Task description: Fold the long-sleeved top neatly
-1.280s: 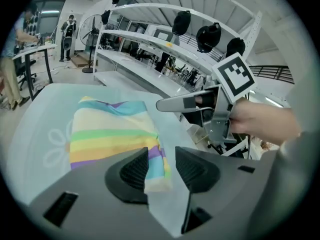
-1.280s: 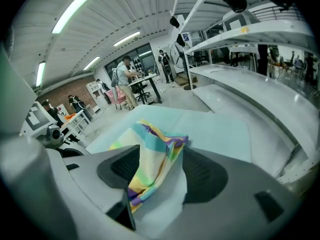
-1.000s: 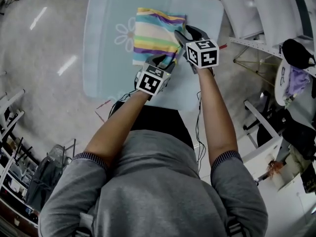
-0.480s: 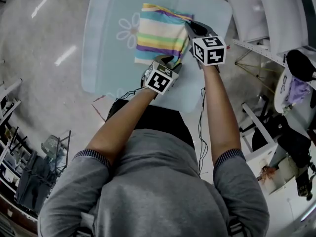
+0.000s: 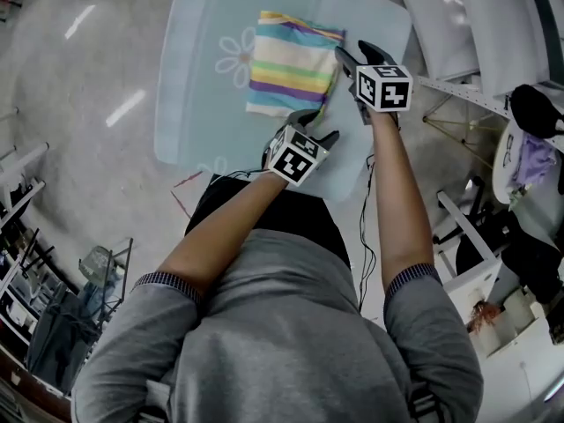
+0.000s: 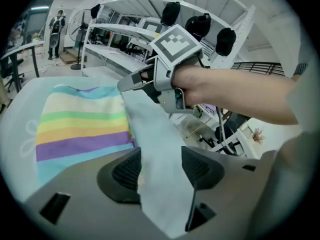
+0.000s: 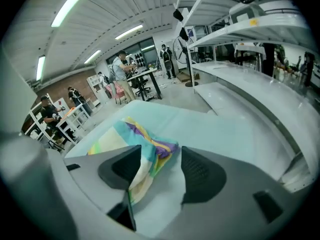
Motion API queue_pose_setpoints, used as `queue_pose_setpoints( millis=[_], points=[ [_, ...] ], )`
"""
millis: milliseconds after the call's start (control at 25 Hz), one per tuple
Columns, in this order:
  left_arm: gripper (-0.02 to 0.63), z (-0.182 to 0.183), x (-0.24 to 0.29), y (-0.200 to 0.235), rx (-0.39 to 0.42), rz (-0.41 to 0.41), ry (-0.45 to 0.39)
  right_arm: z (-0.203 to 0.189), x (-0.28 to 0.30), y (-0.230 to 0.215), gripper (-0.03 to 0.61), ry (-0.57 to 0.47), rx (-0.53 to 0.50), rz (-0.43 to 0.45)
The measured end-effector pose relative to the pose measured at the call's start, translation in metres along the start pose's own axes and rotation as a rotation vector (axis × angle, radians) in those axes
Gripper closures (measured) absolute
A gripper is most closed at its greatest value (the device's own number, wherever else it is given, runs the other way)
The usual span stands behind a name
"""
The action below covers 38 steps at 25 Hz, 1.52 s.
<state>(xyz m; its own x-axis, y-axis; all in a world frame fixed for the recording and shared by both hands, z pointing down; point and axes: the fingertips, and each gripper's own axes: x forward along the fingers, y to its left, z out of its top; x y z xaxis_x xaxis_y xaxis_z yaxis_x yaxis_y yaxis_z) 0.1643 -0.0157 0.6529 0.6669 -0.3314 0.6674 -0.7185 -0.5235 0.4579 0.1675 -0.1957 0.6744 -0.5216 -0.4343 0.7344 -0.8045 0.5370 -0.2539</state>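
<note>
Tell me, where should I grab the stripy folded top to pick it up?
Grip the rainbow-striped folded cloth top at its rumpled edge, on the head view's right. That edge bunches up off the pale blue table, while the rest lies flat. Come in low from that side, probably with one of the jaws under all the layers.

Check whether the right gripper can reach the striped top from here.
Probably yes: the right gripper has just opened its jaws, and the striped top has an edge lying loose between them; nothing else blocks it.
</note>
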Motion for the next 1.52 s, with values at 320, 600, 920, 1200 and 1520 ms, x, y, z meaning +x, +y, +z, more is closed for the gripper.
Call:
queue_pose_setpoints(
  millis=[320, 600, 920, 1200, 1520],
  points=[
    [0.339, 0.021, -0.069, -0.036, 0.119, -0.126, -0.034, 0.001, -0.085, 0.035, 0.278, -0.093, 0.063, -0.015],
    [0.339, 0.036, -0.171, -0.031, 0.174, -0.153, -0.146, 0.015, -0.18, 0.126, 0.264, -0.239, 0.088, 0.021],
    [0.339, 0.066, -0.28, -0.021, 0.274, -0.137, -0.294, 0.034, -0.266, 0.232, 0.255, -0.371, -0.007, 0.022],
    [0.339, 0.104, -0.364, -0.027, 0.469, -0.09, -0.432, 0.06, -0.313, 0.297, 0.239, -0.471, -0.136, 0.01],
    [0.341, 0.144, -0.42, -0.054, 0.527, -0.138, -0.583, 0.094, -0.339, 0.333, 0.281, -0.552, -0.236, 0.002]
  ],
)
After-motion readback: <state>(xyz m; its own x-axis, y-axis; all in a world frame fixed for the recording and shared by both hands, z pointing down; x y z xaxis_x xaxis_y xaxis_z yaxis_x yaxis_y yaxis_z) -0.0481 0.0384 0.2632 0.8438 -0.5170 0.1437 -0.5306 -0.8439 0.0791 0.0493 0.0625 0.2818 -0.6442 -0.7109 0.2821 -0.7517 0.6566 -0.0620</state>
